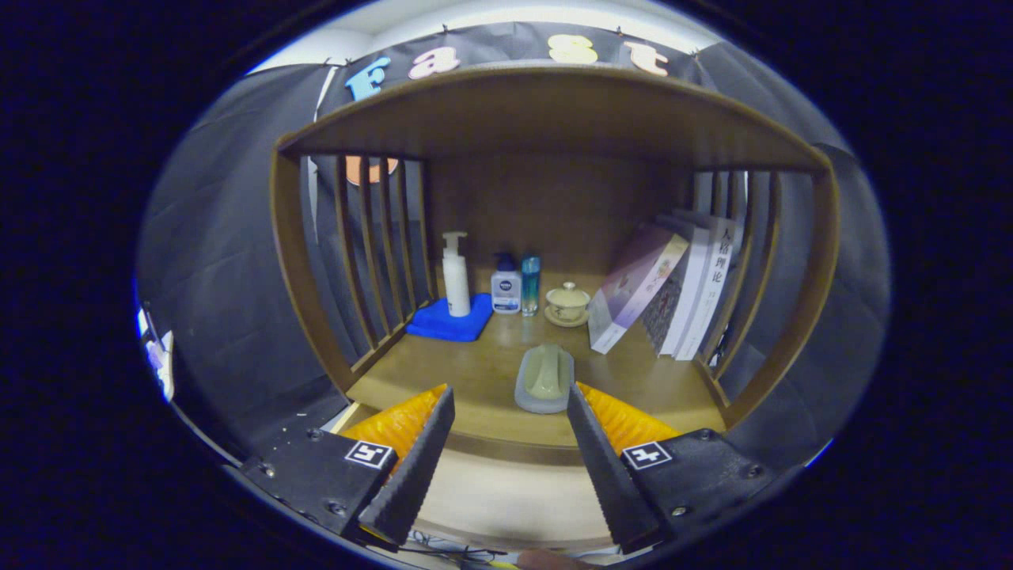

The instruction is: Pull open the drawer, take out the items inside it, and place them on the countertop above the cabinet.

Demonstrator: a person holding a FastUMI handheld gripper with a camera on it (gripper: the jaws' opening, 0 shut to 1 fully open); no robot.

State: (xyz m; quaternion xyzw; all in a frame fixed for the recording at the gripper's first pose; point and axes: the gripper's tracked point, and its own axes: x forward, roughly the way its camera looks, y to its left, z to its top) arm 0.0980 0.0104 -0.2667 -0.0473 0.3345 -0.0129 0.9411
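Spread wide and holding nothing, the tool (506, 400) points into a wooden cabinet (554, 119) with slatted sides. Below its 2 fingers (411, 467) lies a pale surface that seems to be the opened drawer (506, 499), though I cannot tell for sure. Just ahead of the fingertips, nearer the right one, a grey dish with a pale green item (544, 378) rests on the table (475, 380), close to its front edge. Beyond it, toward the back wall, a white pump bottle (455, 273) stands on a folded blue cloth (451, 321). Beside these stand a small white bottle (506, 289), a slim teal bottle (530, 283) and a lidded cup on a saucer (567, 303). Well right, several books (673, 281) lean against the slats.
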